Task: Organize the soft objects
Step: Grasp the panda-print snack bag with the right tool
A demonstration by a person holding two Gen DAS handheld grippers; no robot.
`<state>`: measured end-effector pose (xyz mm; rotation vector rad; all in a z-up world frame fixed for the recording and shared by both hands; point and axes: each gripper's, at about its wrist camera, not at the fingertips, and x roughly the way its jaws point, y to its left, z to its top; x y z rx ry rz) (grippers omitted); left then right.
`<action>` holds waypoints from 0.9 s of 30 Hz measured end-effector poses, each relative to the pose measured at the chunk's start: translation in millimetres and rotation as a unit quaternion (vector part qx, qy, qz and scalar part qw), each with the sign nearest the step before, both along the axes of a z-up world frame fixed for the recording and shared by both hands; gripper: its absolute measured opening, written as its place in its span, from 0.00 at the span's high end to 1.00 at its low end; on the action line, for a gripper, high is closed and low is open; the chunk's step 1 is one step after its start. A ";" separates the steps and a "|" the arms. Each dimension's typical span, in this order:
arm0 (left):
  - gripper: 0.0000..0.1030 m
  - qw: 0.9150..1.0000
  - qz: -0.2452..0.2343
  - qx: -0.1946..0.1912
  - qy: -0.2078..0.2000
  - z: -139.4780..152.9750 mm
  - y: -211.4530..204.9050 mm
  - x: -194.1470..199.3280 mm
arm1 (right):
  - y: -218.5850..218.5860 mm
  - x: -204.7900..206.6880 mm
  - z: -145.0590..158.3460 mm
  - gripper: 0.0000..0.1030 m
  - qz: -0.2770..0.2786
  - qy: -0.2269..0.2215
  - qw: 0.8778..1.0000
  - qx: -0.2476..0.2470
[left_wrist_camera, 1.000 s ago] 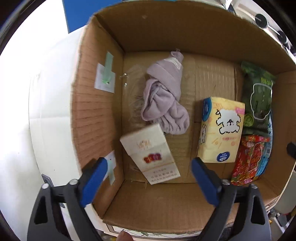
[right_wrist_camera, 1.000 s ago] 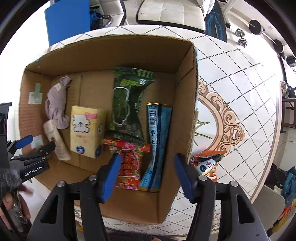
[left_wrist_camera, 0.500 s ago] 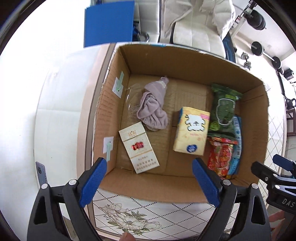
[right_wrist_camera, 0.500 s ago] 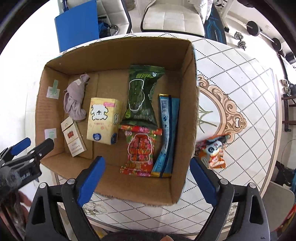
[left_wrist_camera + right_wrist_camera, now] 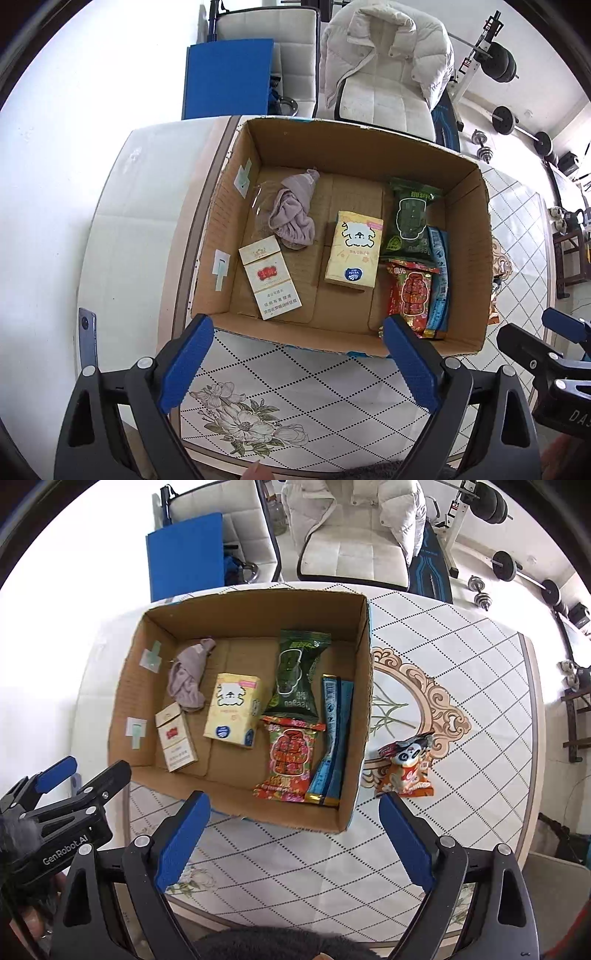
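Note:
An open cardboard box (image 5: 476, 258) (image 5: 125, 709) stands on the patterned table. In it lie a mauve cloth (image 5: 293, 212) (image 5: 188, 677), a yellow tissue pack (image 5: 354, 249) (image 5: 232, 710), a cream carton (image 5: 269, 280) (image 5: 176, 738), a green snack bag (image 5: 410, 218) (image 5: 297, 675), a red snack bag (image 5: 410, 295) (image 5: 290, 762) and a blue packet (image 5: 439, 273) (image 5: 334, 738). An orange panda snack bag (image 5: 404, 770) lies on the table right of the box. My left gripper (image 5: 299, 365) and right gripper (image 5: 293, 845) are both open and empty, held above the box's near side.
A white chair with a padded jacket (image 5: 384, 70) and a blue board (image 5: 227, 77) stand beyond the table. Dumbbells (image 5: 517, 125) lie on the floor at far right. A phone (image 5: 85, 339) lies near the table's left edge.
Both grippers have pulled back and up from the box, so the whole box and table show. The right gripper's jaws have opened wider. Nothing in the box has moved.

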<state>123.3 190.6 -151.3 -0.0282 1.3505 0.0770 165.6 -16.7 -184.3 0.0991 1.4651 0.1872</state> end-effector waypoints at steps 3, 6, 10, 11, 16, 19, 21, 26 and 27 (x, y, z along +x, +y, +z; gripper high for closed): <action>0.08 1.000 -0.003 0.002 -0.007 4.2 -3.2 1.4 | -10.2 -3.1 4.6 0.08 -0.019 -0.007 1.000 0.011; 0.08 1.000 -0.009 0.005 -0.010 4.1 -8.7 6.2 | -38.8 -4.1 5.3 0.08 -0.068 -0.011 0.997 0.025; 0.08 1.000 -0.017 0.002 -0.003 -6.1 -20.6 16.5 | -99.8 -0.1 -11.5 0.08 -0.161 -0.004 0.987 0.014; 0.08 1.000 -0.018 0.000 0.002 -10.3 -23.7 18.6 | -115.7 1.6 -22.6 0.08 -0.182 0.009 0.983 0.007; 0.08 0.999 -0.033 -0.007 0.028 -37.2 -46.5 29.1 | -161.7 20.1 -96.2 0.08 -0.241 0.084 0.967 0.015; 0.08 0.998 -0.046 0.003 0.042 -55.7 -61.6 33.7 | -164.0 32.3 -134.7 0.08 -0.233 0.105 0.967 0.015; 0.08 0.997 -0.052 0.009 0.050 -68.5 -68.1 36.9 | -159.2 34.7 -155.9 0.08 -0.220 0.122 0.968 0.017; 0.08 0.995 -0.057 0.009 0.079 -97.6 -73.5 43.4 | -146.8 32.9 -187.0 0.08 -0.190 0.141 0.972 0.011; 0.08 0.995 -0.056 0.008 0.084 -101.7 -73.1 43.8 | -145.6 32.7 -191.3 0.10 -0.186 0.143 0.972 0.008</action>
